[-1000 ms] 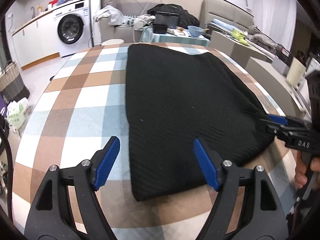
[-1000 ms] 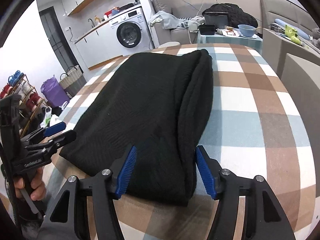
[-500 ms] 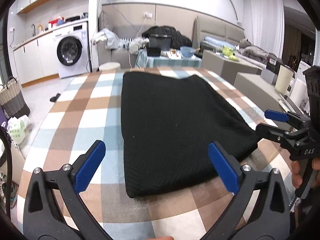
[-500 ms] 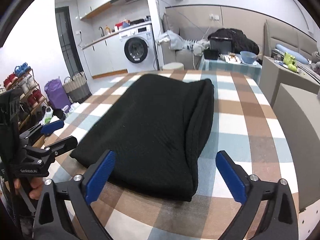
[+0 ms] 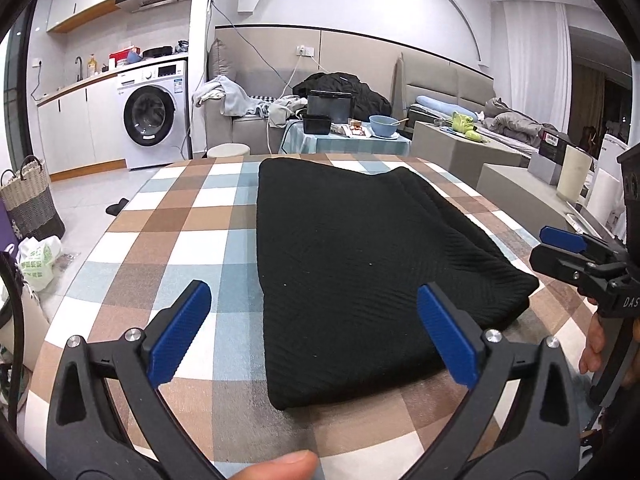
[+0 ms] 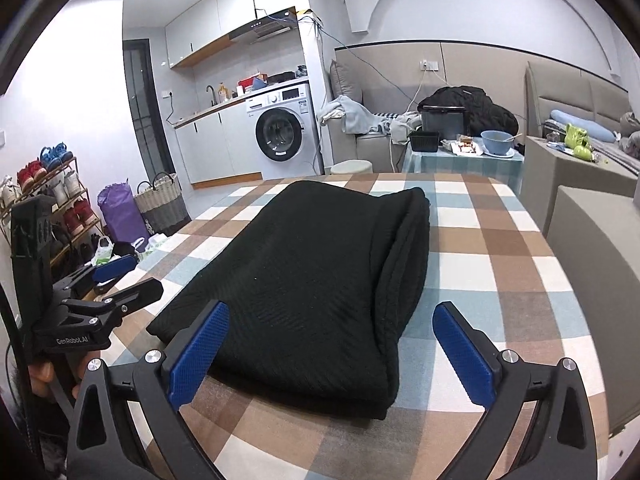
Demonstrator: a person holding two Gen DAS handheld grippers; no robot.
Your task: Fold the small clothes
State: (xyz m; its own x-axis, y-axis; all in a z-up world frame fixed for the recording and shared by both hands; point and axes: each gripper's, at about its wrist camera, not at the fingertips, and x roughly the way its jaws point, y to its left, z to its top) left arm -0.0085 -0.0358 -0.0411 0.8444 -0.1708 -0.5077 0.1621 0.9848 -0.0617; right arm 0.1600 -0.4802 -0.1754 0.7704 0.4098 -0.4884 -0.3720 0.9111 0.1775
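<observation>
A black knit garment (image 5: 360,256) lies folded flat on the checked tablecloth (image 5: 180,240); it also shows in the right wrist view (image 6: 320,280). My left gripper (image 5: 312,332) is open and empty, held above the garment's near left corner. My right gripper (image 6: 328,344) is open and empty, above the garment's near right corner. Each gripper shows at the side of the other's view, the right one (image 5: 560,248) and the left one (image 6: 120,276), both off the cloth.
The table's near edge is just below both grippers. A grey sofa block (image 6: 592,248) stands close to the table's right side. Baskets and bags (image 6: 160,204) sit on the floor at the left. A small side table with a bowl (image 5: 384,126) stands beyond the far edge.
Both grippers have opened wide, let go of the garment's near edge, and drawn back and up. The garment now lies still on the table.
</observation>
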